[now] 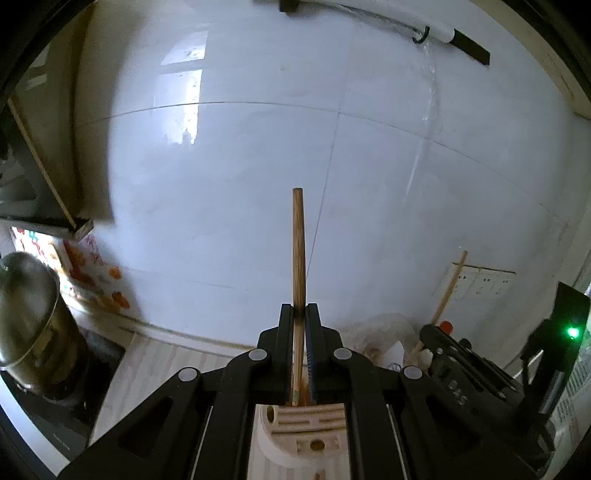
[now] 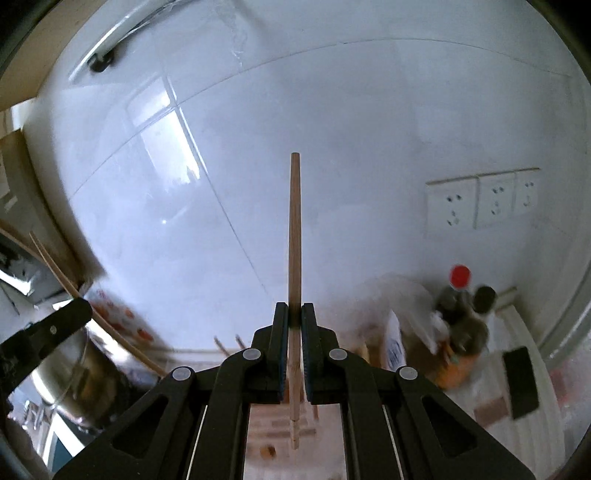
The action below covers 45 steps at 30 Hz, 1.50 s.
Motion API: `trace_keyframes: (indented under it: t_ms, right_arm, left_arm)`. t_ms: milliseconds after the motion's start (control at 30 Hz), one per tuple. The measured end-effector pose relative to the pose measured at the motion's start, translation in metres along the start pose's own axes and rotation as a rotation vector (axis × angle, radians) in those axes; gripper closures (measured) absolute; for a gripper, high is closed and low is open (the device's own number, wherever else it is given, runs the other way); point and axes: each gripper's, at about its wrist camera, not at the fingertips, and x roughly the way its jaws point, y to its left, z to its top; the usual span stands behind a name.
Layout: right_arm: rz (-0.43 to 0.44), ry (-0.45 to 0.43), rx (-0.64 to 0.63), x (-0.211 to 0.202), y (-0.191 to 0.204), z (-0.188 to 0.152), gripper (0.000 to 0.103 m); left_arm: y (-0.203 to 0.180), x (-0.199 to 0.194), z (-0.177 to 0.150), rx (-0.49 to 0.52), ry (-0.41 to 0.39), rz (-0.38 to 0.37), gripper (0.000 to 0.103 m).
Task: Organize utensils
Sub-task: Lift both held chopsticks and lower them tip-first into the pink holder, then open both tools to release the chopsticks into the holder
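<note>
My left gripper (image 1: 299,314) is shut on a wooden chopstick (image 1: 298,251) that stands upright between its pads, thick end up, against the white tiled wall. Below its fingers sits a pale wooden utensil holder (image 1: 303,428) with slots and holes. My right gripper (image 2: 294,314) is shut on a second wooden chopstick (image 2: 294,240), also upright, with its thin tip hanging below the jaws. The right gripper (image 1: 461,369) and its chopstick (image 1: 448,291) show at the lower right of the left wrist view. The left gripper's finger (image 2: 51,328) and chopstick (image 2: 110,325) show at the left of the right wrist view.
A steel pot (image 1: 26,310) stands on a dark stove at the left. Wall sockets (image 2: 480,203) sit on the tiled wall at the right. Bottles, one with a red cap (image 2: 460,277), crowd the right counter beside a plastic bag (image 2: 399,306). A rail with a hook (image 1: 421,35) runs high on the wall.
</note>
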Motion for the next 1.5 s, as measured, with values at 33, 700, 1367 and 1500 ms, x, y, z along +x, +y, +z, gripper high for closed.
trace_keyframes:
  t_ms: [33,700,1367,1500]
  right_arm:
    - [0.006,-0.004,0.005,0.008,0.001,0.002,0.096]
    - [0.027,-0.020,0.003,0.082,-0.006,-0.032,0.096]
    - [0.126,0.101,-0.028,0.014,-0.027,-0.048,0.051]
    - [0.085,0.106,0.006,-0.019,-0.040,-0.058,0.048]
  left_arm:
    - [-0.001,0.006,0.001,0.008,0.000,0.004,0.099]
    - [0.013,0.094,-0.038,-0.004,0.146,0.009,0.099]
    - [0.029,0.020,-0.046,-0.010,0.125,0.018,0.022]
    - [0.042,0.005,-0.062,0.013,0.130,0.090,0.011]
